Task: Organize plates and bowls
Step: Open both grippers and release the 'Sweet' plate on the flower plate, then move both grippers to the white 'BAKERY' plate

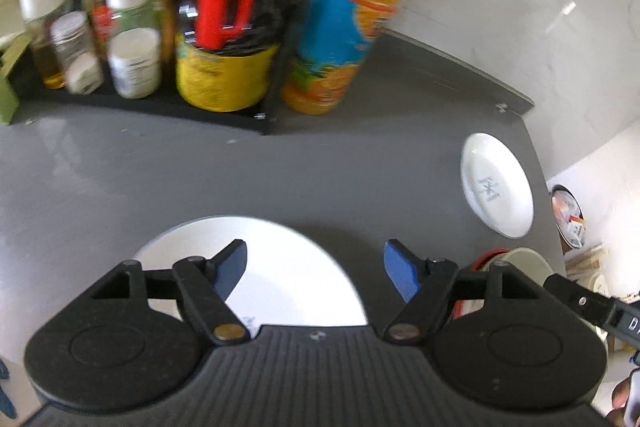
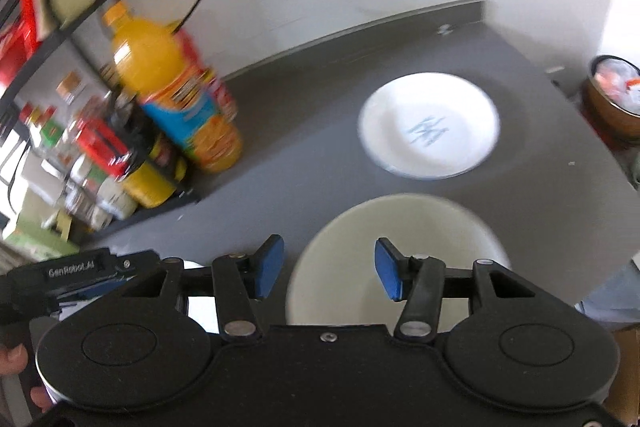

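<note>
Both tools stand with fingers spread wide and nothing between them. The left tool [image 1: 314, 269] hovers over a large white plate [image 1: 280, 267] lying flat on the grey tabletop [image 1: 120, 179]; whether its blue pads touch the plate cannot be told. The right tool [image 2: 329, 273] hovers above a cream bowl [image 2: 400, 247], with the bowl's near rim between its spread fingers, no contact evident. A second, smaller white plate [image 2: 429, 126], bearing a faint blue mark at centre, lies alone on the tabletop beyond the bowl, apart from it and near the far right corner. The three pieces of crockery lie separate; none is stacked on or nested in another. Judgement: the organizing is at an early stage, with no grouping accomplished so far as the views show; gathering the plates together and placing the bowl remain to be done. An orange juice bottle [image 2: 176, 95] and a black rack [image 1: 256, 115] crowded with jars and bottles occupy the back left, clear of the crockery. Both views are blurred by motion, so fine detail is unreliable.
</note>
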A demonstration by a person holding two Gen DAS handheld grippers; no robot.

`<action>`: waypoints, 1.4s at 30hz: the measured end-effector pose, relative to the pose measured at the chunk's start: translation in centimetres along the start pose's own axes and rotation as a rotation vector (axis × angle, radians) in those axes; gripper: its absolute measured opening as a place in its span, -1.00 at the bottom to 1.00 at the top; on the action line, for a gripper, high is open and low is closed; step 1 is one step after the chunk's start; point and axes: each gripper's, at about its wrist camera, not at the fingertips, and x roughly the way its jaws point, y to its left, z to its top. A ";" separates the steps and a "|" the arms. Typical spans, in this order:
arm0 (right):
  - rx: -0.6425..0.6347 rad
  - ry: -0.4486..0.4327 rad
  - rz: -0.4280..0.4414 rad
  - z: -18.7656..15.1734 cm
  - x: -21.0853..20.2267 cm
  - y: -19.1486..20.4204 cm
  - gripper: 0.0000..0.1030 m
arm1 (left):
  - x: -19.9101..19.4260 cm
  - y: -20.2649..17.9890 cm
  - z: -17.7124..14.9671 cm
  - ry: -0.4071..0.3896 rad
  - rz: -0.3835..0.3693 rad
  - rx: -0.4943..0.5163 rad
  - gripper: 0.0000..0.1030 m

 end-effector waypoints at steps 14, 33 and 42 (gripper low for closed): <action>0.138 -0.040 -0.047 3.9 0.7 -8.9 0.08 | 4.7 -9.4 2.6 0.041 -0.038 0.103 0.44; 0.167 0.039 -0.006 8.2 7.3 -17.3 0.00 | 13.5 -17.0 6.1 0.102 -0.032 0.101 0.41; 0.141 0.099 0.011 9.7 11.5 -18.2 -0.17 | 17.8 -18.4 6.8 0.172 -0.044 0.077 0.29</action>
